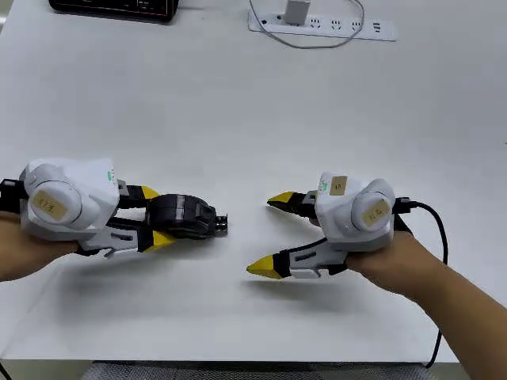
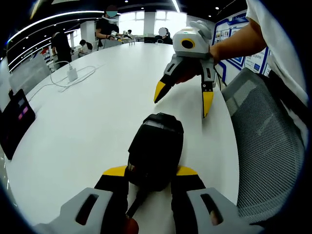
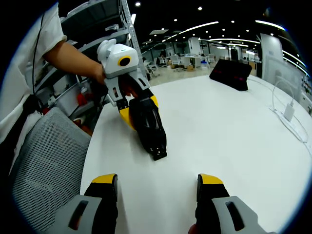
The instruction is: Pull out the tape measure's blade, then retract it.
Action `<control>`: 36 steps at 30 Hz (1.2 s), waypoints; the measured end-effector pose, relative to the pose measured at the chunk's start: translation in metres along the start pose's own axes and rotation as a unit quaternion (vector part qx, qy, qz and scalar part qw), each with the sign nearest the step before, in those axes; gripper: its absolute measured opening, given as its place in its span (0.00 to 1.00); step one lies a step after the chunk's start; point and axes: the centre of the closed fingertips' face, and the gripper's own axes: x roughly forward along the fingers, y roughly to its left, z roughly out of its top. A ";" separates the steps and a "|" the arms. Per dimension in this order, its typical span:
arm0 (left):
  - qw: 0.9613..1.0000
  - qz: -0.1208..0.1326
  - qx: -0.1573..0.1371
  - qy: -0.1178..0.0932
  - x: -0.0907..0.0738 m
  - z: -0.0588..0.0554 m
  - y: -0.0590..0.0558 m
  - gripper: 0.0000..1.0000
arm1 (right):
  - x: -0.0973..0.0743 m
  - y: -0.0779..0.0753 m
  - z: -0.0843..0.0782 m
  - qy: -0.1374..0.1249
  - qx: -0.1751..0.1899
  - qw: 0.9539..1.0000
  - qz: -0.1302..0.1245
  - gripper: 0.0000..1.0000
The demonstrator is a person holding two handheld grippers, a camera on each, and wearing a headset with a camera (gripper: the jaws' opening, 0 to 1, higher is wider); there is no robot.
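**Tape clamped in the left fingers, right fingers spread wide nearby**

A broad white surface (image 1: 238, 103) runs across an open office, with ceiling light strips and a few people standing far behind it. The black tape (image 1: 182, 215) lies on its side on the surface, between the yellow-tipped fingers (image 1: 162, 240) of the left gripper (image 1: 157, 216). They are closed on the rear half of the case, one on each flank. The front half juts out past the fingertips, and its blade end points toward the right gripper (image 1: 268, 234). In the right gripper view a small end piece sits tight against the case mouth.

The right gripper rests low over the surface. Its fingers are spread wide apart and hold nothing. The tips aim back at the tape and stand near it but apart from it, with bare surface between the two grippers. A black cord trails from the back of the right gripper, off the near edge.

Well beyond both sets of fingers, at the far edge, lies a white power strip (image 1: 333, 25). A white charger (image 1: 298, 12) is plugged into it, and a thin cable (image 1: 348, 36) loops around it. A flat black device (image 1: 119, 8) lies at the far edge beyond the left fingers. On the near side, behind the grippers, a grey mesh chair (image 2: 258, 146) stands against the edge of the surface. Nothing lies between the fingers and the tape's blade end.
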 end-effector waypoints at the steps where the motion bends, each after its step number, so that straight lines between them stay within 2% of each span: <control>1: 1.000 -0.001 0.000 0.000 0.000 0.000 0.000 0.29 | 0.000 -0.001 0.001 -0.001 0.000 1.000 -0.001 0.63; 10: 1.000 -0.002 0.005 0.001 0.000 0.000 0.000 0.28 | 0.005 -0.002 0.003 -0.002 -0.009 1.000 0.002 0.61; 21: 1.000 -0.003 0.009 0.004 0.000 -0.001 0.000 0.28 | 0.022 -0.004 0.012 0.005 -0.046 0.999 0.015 0.55; 36: 1.000 -0.003 0.019 0.009 0.001 -0.002 0.000 0.27 | 0.036 -0.005 0.018 0.005 -0.089 0.996 0.028 0.33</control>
